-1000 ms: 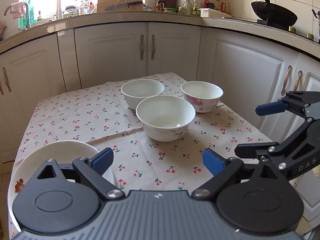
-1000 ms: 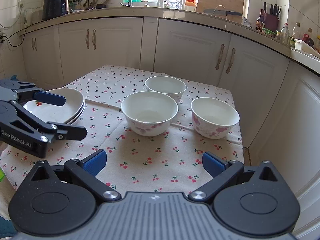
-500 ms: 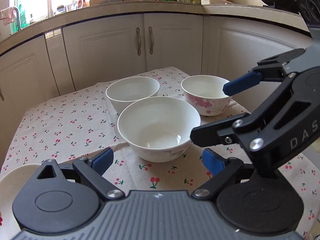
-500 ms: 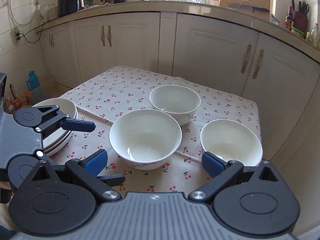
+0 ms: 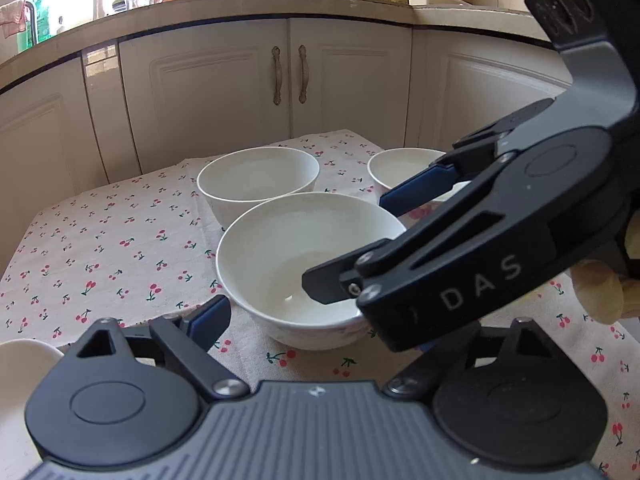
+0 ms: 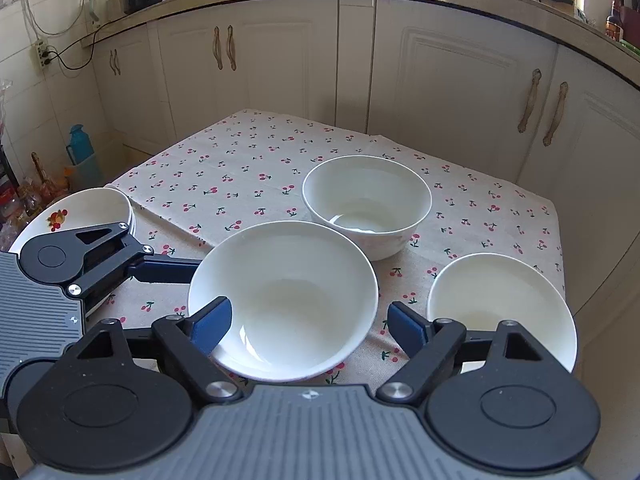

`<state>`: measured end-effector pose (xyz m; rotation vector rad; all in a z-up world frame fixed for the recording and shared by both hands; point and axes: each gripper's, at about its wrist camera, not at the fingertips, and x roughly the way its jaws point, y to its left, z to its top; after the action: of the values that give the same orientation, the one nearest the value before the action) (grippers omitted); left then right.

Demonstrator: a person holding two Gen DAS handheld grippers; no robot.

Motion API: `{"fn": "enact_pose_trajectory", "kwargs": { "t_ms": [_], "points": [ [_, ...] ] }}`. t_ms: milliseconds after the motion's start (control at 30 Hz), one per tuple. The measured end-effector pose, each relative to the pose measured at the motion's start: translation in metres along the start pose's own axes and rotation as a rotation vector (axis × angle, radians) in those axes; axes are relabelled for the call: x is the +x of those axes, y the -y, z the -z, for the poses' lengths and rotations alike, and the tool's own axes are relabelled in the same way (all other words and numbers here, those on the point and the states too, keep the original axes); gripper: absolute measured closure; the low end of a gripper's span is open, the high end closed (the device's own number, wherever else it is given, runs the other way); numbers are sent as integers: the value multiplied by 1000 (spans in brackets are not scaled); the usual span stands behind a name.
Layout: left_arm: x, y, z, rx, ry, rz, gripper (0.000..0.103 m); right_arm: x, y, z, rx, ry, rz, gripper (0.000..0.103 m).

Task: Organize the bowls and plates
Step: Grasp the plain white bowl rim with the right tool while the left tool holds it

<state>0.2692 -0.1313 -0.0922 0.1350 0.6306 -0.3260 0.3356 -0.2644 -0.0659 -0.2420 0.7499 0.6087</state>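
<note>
Three white bowls stand on the cherry-print tablecloth [image 6: 240, 168]. The near bowl [image 6: 284, 300] [image 5: 296, 256] is the closest; a second bowl [image 6: 366, 204] [image 5: 258, 180] is behind it and a pink-flowered bowl [image 6: 500, 304] [image 5: 404, 168] is to its right. My right gripper [image 6: 310, 326] is open, just above the near bowl, one finger over its inside and one outside its right rim. My left gripper [image 5: 320, 320] is open at the bowl's left side; its right finger is hidden by the right gripper [image 5: 360, 236]. Stacked plates [image 6: 80, 212] lie at the table's left edge.
White kitchen cabinets [image 6: 440, 72] close off the far and right sides of the table. The worktop [image 5: 280, 0] above holds bottles and a cutting board. A teal bottle [image 6: 80, 156] and clutter stand on the floor to the left. A plate rim [image 5: 20, 364] shows at the lower left.
Both grippers have moved forward and down onto the near bowl. The right gripper now straddles the bowl's right rim and crosses in front of the left wrist view.
</note>
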Motion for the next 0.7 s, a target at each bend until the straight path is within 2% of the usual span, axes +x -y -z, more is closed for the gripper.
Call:
{"fn": "enact_pose_trajectory", "kwargs": {
  "t_ms": [700],
  "points": [
    [-2,-3,-3,-4,5,27,15,17,9,-12,64,-26,-39,28]
  ]
}}
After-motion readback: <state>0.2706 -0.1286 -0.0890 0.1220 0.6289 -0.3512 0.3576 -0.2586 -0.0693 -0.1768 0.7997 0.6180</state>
